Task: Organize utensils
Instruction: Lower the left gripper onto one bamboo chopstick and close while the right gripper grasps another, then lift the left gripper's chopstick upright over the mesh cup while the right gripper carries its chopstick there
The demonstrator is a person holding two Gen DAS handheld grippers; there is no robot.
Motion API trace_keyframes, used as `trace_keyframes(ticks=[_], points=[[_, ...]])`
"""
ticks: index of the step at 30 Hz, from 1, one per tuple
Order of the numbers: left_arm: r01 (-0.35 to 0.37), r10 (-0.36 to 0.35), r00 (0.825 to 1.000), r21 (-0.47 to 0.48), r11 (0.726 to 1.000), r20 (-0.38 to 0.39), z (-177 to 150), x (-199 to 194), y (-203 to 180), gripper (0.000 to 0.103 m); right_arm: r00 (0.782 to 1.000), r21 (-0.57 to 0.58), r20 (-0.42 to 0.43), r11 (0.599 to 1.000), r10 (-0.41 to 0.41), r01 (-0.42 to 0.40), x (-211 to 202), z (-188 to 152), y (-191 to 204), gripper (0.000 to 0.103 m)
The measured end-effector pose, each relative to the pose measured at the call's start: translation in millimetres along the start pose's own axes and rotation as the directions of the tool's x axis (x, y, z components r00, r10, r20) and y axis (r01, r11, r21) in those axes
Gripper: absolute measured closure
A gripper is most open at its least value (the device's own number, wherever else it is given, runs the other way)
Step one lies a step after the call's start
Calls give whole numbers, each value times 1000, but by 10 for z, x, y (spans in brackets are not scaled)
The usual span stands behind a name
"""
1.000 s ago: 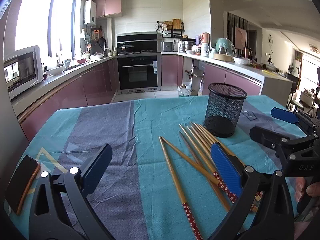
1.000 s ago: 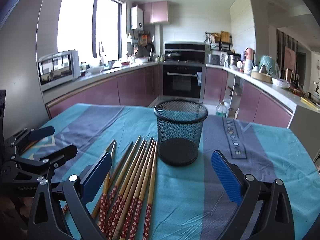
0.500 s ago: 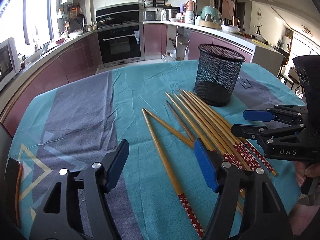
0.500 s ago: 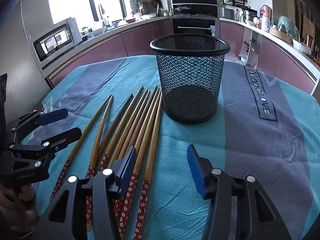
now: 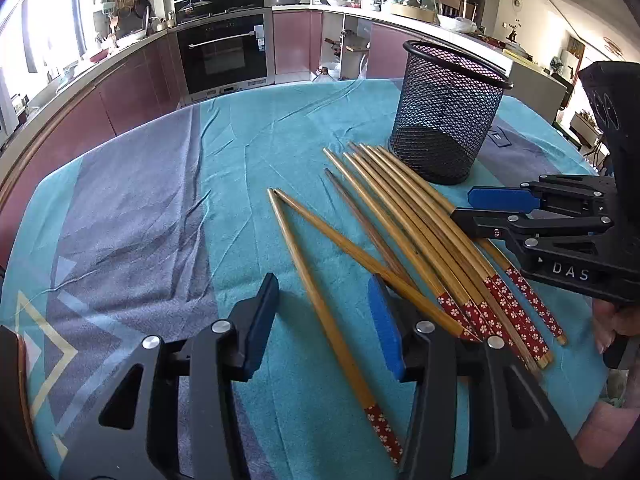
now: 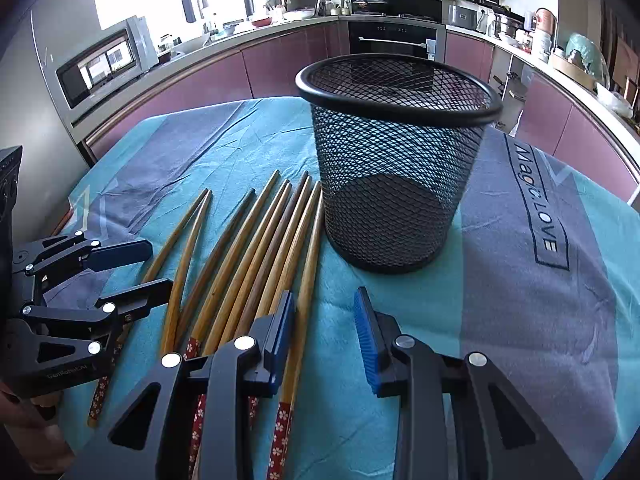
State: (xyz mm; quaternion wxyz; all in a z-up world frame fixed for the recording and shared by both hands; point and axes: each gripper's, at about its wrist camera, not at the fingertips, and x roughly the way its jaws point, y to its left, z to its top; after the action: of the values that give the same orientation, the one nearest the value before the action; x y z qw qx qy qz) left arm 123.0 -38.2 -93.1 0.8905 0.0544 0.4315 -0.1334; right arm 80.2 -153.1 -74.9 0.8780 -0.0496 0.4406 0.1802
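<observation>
Several bamboo chopsticks (image 5: 404,220) with red flowered ends lie fanned on the teal cloth in front of an upright, empty black mesh cup (image 5: 448,120). My left gripper (image 5: 322,324) hangs low over the leftmost chopstick (image 5: 316,300). Its jaws are closing with that stick between the blue pads, not pressed. In the right wrist view my right gripper (image 6: 324,338) is closing over the rightmost chopstick (image 6: 306,276), which runs beside its left pad, near the mesh cup (image 6: 392,168). Each gripper shows in the other's view: right gripper (image 5: 480,206), left gripper (image 6: 148,270).
The teal and grey tablecloth (image 5: 140,208) covers the table. Its far edge faces maroon kitchen cabinets and an oven (image 5: 224,56). A microwave (image 6: 104,64) stands on the counter at left. A dark flat object with an orange rim (image 5: 12,364) lies at the table's left edge.
Both grippers have sunk and tipped down towards the chopsticks. Both pairs of jaws have narrowed from wide open, each with one chopstick between the pads now.
</observation>
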Motion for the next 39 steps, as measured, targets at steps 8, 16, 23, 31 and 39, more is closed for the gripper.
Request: trace_keyframes(ticks=[8,16,23,31,39], points=[[1,-1,1000,-36,999,-7,125,79,69,90,1000,-16,-7,1000,-6,6,65,89,44,79],[17,-17,1000,-118,993,3,90,-3,189,96,997,49,8,995,82,-82,10,66,-76,98],[68,-60,997,-189,980,52,80,-216,374,96,987,53,69,987,145,-149,-232,45,-138,98],[203,-175,968,-151,967,178,263,-759,416,96,956,35,211,976,204,-216,-710,123,-171,98],[297,-260,914,-78,952,313,518,-1360,348,96,918,28,338,973,206,-229,-1115,242,-320,98]])
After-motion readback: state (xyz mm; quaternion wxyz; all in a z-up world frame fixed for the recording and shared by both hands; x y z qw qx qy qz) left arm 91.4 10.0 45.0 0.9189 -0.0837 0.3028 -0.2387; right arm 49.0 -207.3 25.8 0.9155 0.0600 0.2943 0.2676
